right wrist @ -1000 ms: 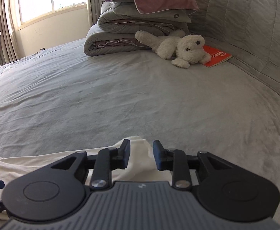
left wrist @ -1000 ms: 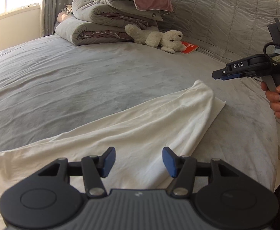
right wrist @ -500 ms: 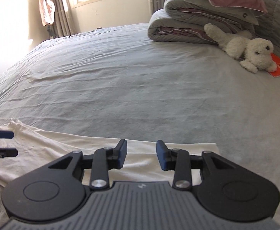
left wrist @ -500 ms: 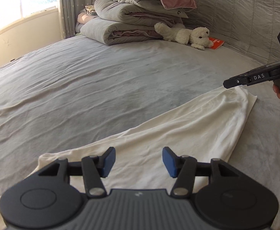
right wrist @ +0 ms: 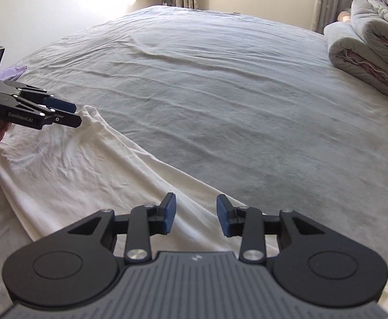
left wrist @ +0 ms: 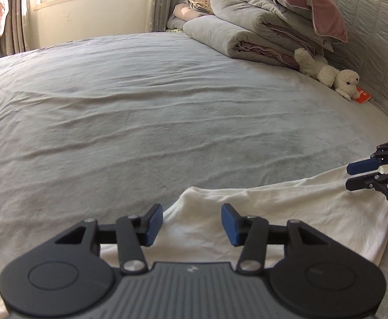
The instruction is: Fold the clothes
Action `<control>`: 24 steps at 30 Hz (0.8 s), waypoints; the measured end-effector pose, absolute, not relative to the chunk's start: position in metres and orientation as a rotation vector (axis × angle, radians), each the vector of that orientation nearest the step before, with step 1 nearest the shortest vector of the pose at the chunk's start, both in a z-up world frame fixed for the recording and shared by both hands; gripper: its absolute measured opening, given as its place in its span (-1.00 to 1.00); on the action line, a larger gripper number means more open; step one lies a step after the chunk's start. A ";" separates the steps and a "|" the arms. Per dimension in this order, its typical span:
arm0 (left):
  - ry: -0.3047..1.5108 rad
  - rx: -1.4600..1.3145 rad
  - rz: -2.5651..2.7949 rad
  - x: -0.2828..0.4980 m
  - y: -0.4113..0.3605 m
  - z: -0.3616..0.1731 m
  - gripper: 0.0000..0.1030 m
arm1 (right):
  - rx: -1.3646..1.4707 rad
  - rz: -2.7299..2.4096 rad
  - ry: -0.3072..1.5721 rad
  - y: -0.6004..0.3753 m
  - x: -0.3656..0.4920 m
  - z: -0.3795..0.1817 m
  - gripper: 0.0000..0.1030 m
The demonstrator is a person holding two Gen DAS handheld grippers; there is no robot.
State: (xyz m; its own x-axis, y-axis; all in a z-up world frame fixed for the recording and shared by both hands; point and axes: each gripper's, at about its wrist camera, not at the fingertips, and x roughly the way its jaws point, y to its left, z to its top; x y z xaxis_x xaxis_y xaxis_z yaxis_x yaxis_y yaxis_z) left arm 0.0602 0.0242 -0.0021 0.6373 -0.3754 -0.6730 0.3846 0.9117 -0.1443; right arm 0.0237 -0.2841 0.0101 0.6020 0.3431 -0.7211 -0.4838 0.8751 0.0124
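Open jaws over a long cream garment on the bed

Left wrist: our left gripper [left wrist: 192, 223], jaws apart and empty, hovers at the garment's [left wrist: 287, 212] rounded end; a shallow pinch could take one layer only. A second ago it sat mid-cloth. Right wrist: our right gripper [right wrist: 196, 216], jaws likewise open, has swung leftward; uneven lifts would skew the cloth on the bed [right wrist: 220, 93].

A wide bed [left wrist: 167, 111] covered in a rumpled grey sheet carries a cream-white cloth garment [right wrist: 69, 164] along its near edge, with rolled grey quilts [left wrist: 236, 37], a white plush toy dog [left wrist: 332, 75] and a red booklet [left wrist: 363, 97] by the headboard.
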 end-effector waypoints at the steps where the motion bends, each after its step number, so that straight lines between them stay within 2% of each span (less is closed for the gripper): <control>1: 0.772 -0.012 -0.440 0.063 0.027 -0.003 -0.11 | -0.196 0.488 0.793 -0.282 0.025 0.010 -0.27; 6: 0.791 -0.098 -0.475 0.074 0.032 -0.009 -0.13 | -0.232 0.493 0.821 -0.279 0.028 0.003 -0.28; 8: 0.788 -0.108 -0.471 0.075 0.030 -0.011 -0.19 | -0.259 0.484 0.820 -0.277 0.026 0.000 -0.40; 9: 0.786 -0.112 -0.468 0.075 0.029 -0.013 -0.26 | -0.268 0.486 0.816 -0.276 0.025 0.000 -0.53; 10: 0.784 -0.116 -0.465 0.075 0.029 -0.014 -0.49 | -0.276 0.490 0.811 -0.274 0.024 0.000 -0.74; 12: 0.778 -0.122 -0.461 0.075 0.027 -0.015 -0.77 | -0.299 0.498 0.801 -0.271 0.021 0.000 -0.85; 13: 0.774 -0.122 -0.462 0.074 0.026 -0.015 -0.81 | -0.316 0.500 0.794 -0.268 0.019 0.000 -0.93; 16: 0.752 -0.127 -0.454 0.071 0.026 -0.014 -0.90 | -0.349 0.475 0.761 -0.265 0.015 0.001 -0.97; 24: 0.721 -0.098 -0.413 0.069 0.022 -0.019 -0.91 | -0.298 0.380 0.678 -0.273 0.020 0.015 -0.98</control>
